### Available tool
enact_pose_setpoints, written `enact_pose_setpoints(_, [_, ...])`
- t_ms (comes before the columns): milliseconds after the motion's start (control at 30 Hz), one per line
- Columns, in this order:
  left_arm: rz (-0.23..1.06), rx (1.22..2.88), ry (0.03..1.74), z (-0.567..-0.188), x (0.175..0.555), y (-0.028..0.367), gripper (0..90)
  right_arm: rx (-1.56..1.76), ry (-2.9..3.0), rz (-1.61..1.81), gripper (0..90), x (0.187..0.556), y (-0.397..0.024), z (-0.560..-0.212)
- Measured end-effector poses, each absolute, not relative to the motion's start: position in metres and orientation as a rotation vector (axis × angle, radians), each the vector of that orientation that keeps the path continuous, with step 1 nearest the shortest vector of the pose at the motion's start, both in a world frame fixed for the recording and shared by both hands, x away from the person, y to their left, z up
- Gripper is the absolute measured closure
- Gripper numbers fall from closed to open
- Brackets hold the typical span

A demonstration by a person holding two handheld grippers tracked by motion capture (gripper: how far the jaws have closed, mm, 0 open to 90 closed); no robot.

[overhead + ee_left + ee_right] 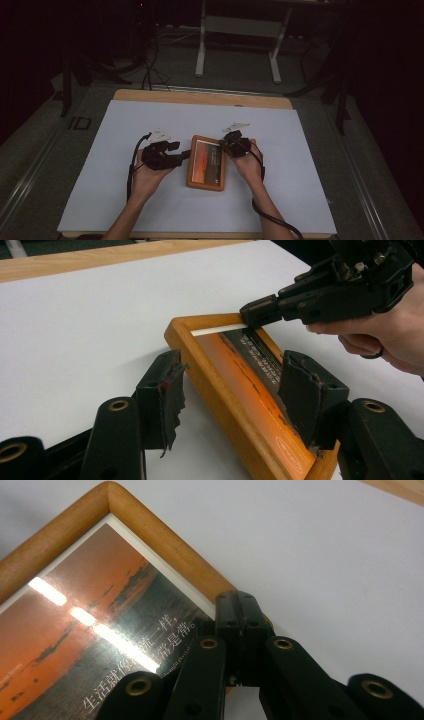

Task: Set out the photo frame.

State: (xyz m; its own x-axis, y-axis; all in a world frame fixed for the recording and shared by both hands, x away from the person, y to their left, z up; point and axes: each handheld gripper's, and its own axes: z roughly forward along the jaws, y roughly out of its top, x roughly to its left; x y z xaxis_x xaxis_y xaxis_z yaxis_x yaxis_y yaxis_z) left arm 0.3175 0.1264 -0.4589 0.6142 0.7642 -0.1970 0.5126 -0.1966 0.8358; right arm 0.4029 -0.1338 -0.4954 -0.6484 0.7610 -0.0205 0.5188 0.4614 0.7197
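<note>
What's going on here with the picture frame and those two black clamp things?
A person sits at a table covered with a white sheet and works on a wooden picture frame lying flat, using a handheld gripper in each hand. The left gripper has its jaws open astride the frame's near side rail, one jaw outside, one over the picture. The right gripper is closed, its tips resting on the frame's opposite rail near a corner. Whether it is pressing or just touching is hard to tell.

Framed picture (100,605), white Chinese text "生活就像…一样"
</note>
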Motion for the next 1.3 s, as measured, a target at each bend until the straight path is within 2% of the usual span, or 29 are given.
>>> enact_pose_setpoints(500, [0.267,1.877,1.056,-0.464,0.312,0.115,38.4,1.171,2.37,0.97,90.0,0.41,-0.144,-0.511])
enact_pose_setpoints(700, [0.204,1.875,1.058,-0.47,0.312,0.111,34.3,1.177,2.374,0.978,90.0,0.41,-0.144,-0.511])
enact_pose_setpoints(1033, [0.179,1.908,1.098,-0.483,0.305,0.097,22.6,1.177,2.369,0.986,90.0,0.409,-0.144,-0.512])
enact_pose_setpoints(1300, [0.124,1.958,1.083,-0.496,0.302,0.083,23.6,1.179,2.371,0.995,90.0,0.409,-0.145,-0.512])
